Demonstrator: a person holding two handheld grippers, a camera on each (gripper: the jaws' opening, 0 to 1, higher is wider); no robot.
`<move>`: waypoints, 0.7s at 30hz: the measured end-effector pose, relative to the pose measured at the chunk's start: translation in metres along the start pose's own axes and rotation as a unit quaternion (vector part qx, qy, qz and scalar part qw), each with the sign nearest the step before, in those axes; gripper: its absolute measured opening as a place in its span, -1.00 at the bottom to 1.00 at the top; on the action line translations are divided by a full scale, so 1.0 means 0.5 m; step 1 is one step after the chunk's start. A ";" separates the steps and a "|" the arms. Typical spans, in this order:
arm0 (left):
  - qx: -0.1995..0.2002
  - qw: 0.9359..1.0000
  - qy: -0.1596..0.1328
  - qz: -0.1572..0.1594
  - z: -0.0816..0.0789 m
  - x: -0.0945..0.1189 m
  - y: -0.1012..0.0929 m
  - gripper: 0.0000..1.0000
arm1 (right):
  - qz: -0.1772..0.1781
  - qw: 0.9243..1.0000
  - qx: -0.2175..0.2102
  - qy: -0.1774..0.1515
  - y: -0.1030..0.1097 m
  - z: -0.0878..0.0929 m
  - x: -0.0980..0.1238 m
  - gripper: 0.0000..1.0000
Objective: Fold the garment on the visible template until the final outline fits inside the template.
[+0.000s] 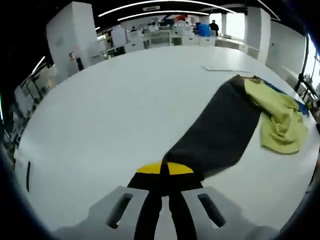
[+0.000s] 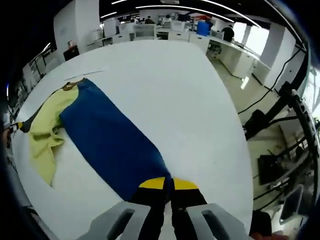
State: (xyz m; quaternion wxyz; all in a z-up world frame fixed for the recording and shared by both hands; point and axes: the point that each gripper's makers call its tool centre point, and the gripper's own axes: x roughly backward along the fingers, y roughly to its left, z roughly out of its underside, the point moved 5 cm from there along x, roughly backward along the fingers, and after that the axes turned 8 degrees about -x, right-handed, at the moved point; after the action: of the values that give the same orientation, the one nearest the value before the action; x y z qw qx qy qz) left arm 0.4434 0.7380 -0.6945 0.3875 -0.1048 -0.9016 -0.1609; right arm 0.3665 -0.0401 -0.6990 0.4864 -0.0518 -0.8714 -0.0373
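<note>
Pinching the garment (image 1: 220, 130), left gripper (image 1: 164, 186) and right gripper (image 2: 169, 192) clamped tight.

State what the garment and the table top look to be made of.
Garment: soft woven or knit cloth, matte, in dark grey, blue and yellow-green panels; it drapes, creases and bunches where the yellow-green part lies heaped. The exact fibre cannot be told. Table: smooth, hard white surface, probably laminate or painted board, with a faint even sheen.

Garment (image 1: 220, 130) lies on table (image 1: 125, 110); each tool apparently at an end.
</note>
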 end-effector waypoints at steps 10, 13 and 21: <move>-0.037 0.999 0.038 -0.007 0.002 -0.025 0.024 -1.00 | 0.009 1.000 0.001 0.010 -0.021 -0.005 -0.030 -1.00; -0.047 0.998 0.042 -0.014 0.005 -0.026 0.027 -1.00 | 0.010 1.000 -0.007 0.011 -0.024 -0.003 -0.033 -1.00; -0.029 0.998 0.055 -0.025 0.026 -0.014 0.036 -0.84 | 0.022 0.999 -0.026 0.003 -0.030 -0.009 -0.023 -0.97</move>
State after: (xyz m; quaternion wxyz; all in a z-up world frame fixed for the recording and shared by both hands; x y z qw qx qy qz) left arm 0.4450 0.7592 -0.7042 0.4288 -0.0846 -0.8764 -0.2023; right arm 0.3743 -0.0560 -0.7066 0.4884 -0.0838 -0.8672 -0.0497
